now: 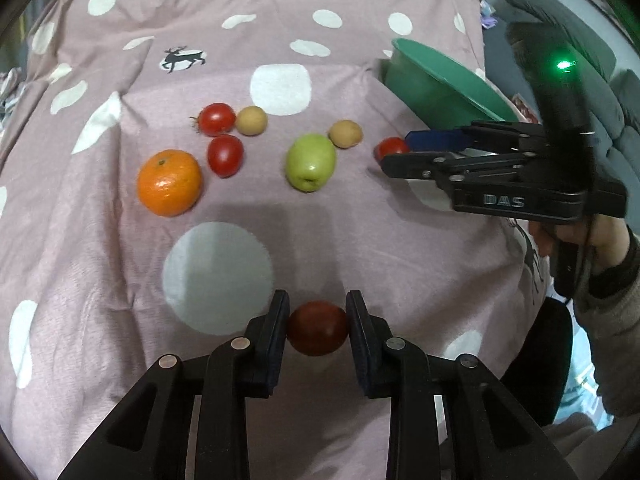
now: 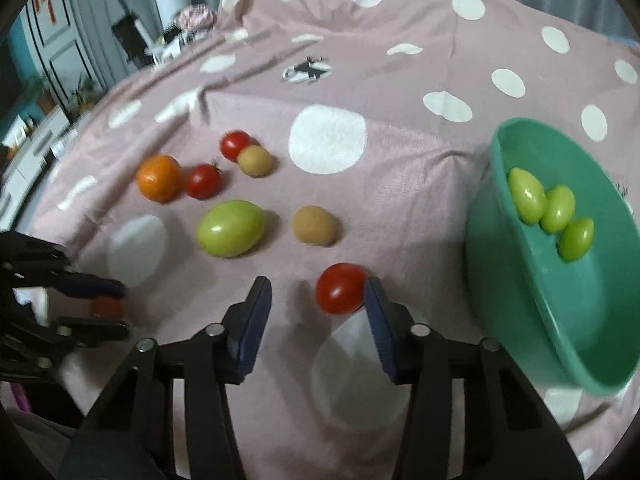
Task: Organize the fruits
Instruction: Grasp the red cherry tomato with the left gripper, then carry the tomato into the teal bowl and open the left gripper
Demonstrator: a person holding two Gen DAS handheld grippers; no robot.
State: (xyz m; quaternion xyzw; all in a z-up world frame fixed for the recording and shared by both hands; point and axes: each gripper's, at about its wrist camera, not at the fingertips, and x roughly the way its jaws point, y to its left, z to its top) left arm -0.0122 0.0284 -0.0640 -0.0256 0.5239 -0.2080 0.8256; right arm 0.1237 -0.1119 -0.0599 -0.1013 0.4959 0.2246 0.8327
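Red tomato (image 1: 318,328) clamped in left hand-held gripper (image 1: 318,326), seemingly just off pink cloth (image 1: 100,260)

The only readable lettering is showing as pale raised capitals "DAS" on the side of the black plastic body of the right gripper (image 1: 404,148), seen from the left wrist view, while nothing else is carrying legible text.

Both wrist cams look steeply down, close over the same dotted pink sheet (image 1: 360,240), sharing the orange (image 1: 169,183) (image 2: 159,178) and the green bowl (image 1: 440,88) (image 2: 560,300).
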